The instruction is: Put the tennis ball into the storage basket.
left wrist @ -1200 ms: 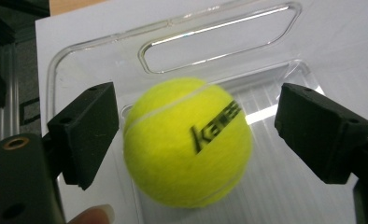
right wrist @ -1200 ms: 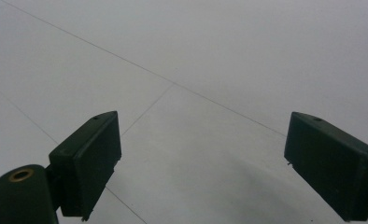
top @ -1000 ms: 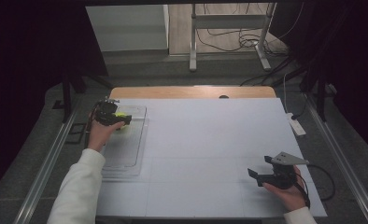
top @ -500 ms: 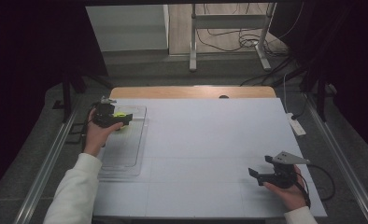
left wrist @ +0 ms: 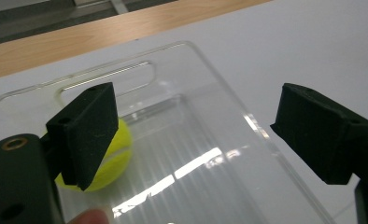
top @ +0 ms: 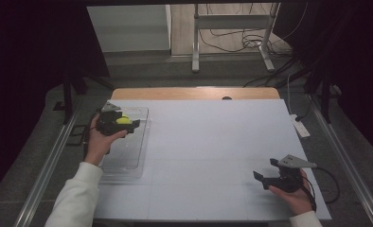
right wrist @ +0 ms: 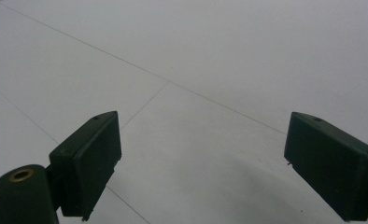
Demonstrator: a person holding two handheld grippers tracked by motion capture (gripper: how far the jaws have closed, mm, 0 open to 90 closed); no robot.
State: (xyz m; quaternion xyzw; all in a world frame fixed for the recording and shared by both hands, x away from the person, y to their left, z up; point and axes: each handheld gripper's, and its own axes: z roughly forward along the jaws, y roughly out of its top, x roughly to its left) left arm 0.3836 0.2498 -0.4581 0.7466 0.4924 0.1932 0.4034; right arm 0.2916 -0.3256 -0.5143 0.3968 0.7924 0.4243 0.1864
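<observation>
Nearest me, the right gripper hangs just above the bare white table, jaws spread wide with nothing between them. Farther off on the left side, the left gripper hovers over a clear plastic tray, also wide open and empty. A yellow tennis ball lies in the tray, half hidden behind one jaw; whether they touch is hard to say.

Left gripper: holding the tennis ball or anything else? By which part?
Nothing held. The left gripper is open above the clear tray; the tennis ball lies in the tray beside one jaw, not between the two. The right gripper is open too, over bare table.
</observation>
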